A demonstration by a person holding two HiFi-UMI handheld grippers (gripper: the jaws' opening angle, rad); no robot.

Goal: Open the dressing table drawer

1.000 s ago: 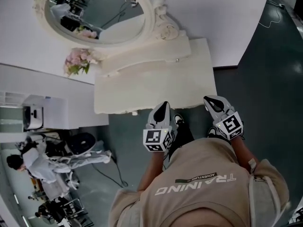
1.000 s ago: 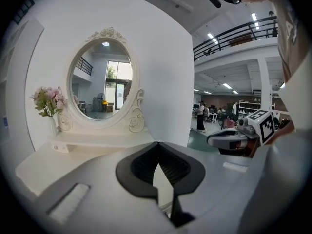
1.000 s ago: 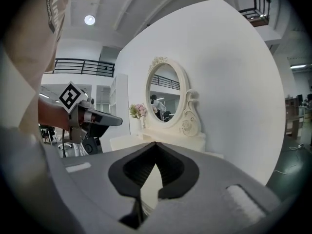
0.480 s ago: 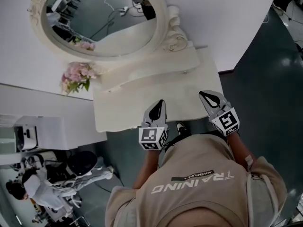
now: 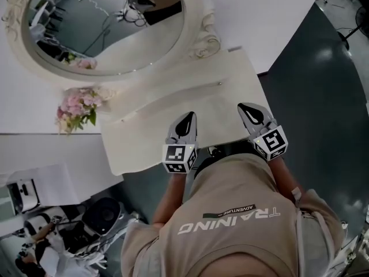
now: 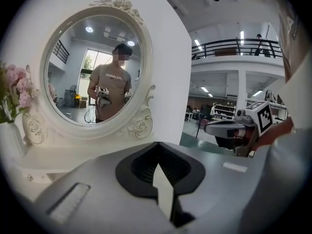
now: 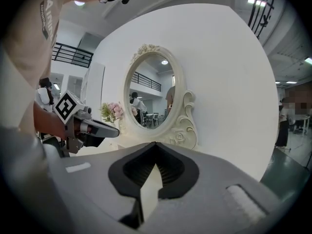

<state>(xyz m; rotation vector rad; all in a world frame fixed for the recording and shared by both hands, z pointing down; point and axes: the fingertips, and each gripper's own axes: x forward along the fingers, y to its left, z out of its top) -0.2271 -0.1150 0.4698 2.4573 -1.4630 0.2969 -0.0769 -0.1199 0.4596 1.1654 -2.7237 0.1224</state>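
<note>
Both tools hang side by side over the near edge of the desk, aimed toward the mirror. The left tool has its jaws pressed together with nothing between them; the right tool is likewise closed and empty. The drawer appears to sit shut in the low tier under the mirror, marked by a small knob ahead of the right tool, untouched. This looks like the approach stage; the jaws must part to take the knob.
</note>
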